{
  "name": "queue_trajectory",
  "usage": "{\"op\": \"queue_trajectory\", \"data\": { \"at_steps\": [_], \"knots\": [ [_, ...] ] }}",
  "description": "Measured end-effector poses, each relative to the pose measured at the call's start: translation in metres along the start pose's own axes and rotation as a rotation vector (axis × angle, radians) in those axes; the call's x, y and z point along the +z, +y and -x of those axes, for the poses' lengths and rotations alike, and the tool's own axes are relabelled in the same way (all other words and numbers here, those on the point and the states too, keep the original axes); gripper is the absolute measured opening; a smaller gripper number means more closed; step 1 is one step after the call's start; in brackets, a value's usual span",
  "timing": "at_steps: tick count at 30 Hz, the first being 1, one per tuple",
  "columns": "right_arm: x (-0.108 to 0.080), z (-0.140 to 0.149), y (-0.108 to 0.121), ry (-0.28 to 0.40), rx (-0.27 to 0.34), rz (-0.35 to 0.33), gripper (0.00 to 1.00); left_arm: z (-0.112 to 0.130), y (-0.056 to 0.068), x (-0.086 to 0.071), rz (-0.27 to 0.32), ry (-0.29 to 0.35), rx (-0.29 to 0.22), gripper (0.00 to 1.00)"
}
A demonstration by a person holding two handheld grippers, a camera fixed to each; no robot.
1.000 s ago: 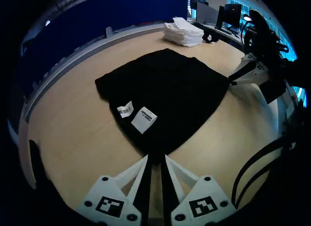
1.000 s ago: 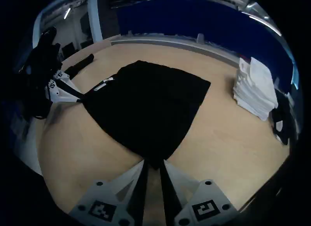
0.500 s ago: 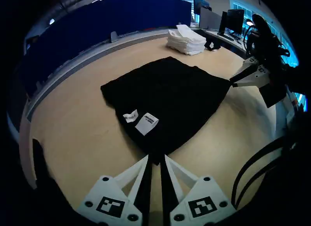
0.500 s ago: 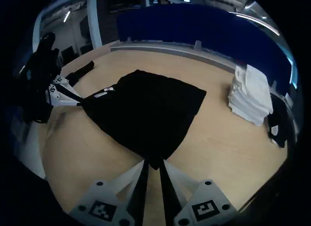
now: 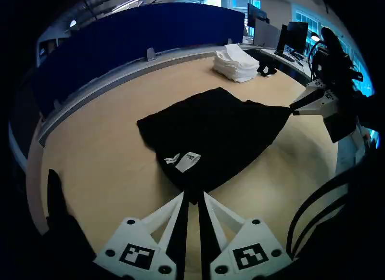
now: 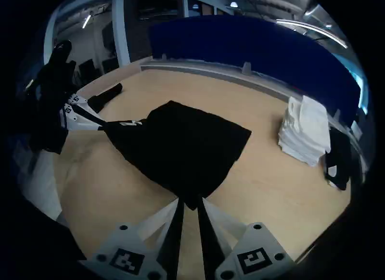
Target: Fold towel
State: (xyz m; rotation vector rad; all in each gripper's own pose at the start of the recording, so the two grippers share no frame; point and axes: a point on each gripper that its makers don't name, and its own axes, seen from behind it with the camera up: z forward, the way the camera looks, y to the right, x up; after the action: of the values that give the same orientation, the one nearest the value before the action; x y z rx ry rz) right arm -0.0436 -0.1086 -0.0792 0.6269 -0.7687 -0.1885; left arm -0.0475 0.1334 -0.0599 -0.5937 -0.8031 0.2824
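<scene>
The fingers (image 5: 180, 227) of the left gripper (image 5: 192, 199) stand almost together, with only a thin slit between them. At their tips both press on one corner of the black towel (image 5: 216, 126). Just past the tips, two small white labels (image 5: 187, 160) lie on the cloth. The cloth rises slightly to the pinched corner, and farther out it spreads flat across the pale wooden table (image 5: 96, 150).

Off to the right of these fingers, the right gripper (image 5: 293, 111) reaches in from the table's edge with its tips on the towel's neighbouring corner. Beyond the far edge of the towel, well apart from it, sits a stack of white towels (image 5: 236, 63). A blue partition (image 5: 144, 34) runs along the back of the table, and there are monitors (image 5: 288, 34) to its right.

In the right gripper view, that gripper's own fingers (image 6: 174, 232) are likewise drawn narrow and clamp a towel corner between their tips. The towel fans out ahead of them. To their left the left gripper shows, gripping its corner. The white stack lies far to the right of the fingers, and a dark object (image 6: 106, 96) rests on the table beyond the left gripper.
</scene>
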Motion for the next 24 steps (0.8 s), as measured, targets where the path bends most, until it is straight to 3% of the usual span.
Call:
{"op": "queue_trajectory", "data": {
  "at_steps": [15,24],
  "knots": [
    [-0.047,-0.036,-0.014,0.051,-0.01,0.001,0.2,-0.025,0.005,-0.042,-0.025,0.03,-0.063,0.14],
    [-0.058,-0.037,-0.018,0.053,0.006,-0.001,0.2,-0.027,0.009,-0.056,-0.021,0.035,-0.1,0.14]
  ]
}}
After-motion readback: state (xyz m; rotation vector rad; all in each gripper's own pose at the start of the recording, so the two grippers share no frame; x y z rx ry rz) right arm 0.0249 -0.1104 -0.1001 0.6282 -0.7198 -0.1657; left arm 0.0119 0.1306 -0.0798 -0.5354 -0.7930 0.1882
